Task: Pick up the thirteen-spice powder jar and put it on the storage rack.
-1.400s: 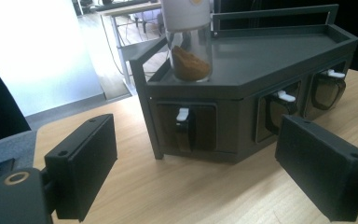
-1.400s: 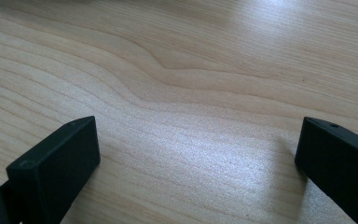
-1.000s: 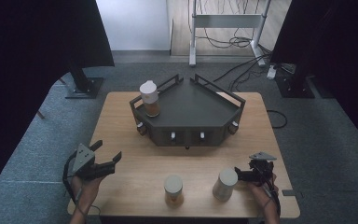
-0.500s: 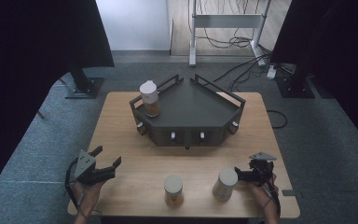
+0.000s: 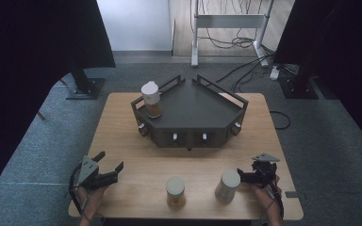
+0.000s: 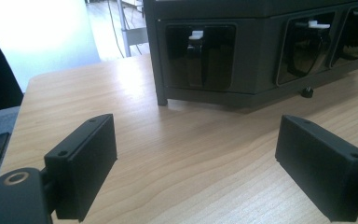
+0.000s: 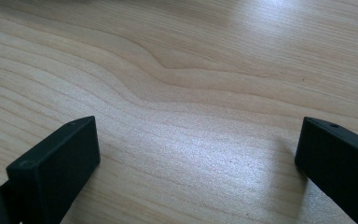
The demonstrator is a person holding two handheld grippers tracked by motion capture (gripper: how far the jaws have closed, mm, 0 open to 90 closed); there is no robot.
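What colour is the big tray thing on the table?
Dark grey, nearly black angular metal tray, seen best in the high view.

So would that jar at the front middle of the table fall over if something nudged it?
The front jar stands upright, taller than wide, so a push near its lid would probably tip it. Round sides suggest it would then roll. Its amber fill may add some weight.

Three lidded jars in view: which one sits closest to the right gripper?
The pale grey-white jar at the table's front right, just beside the right gripper. The amber-filled jar stands farther left, and the third amber jar sits up on the dark tray.
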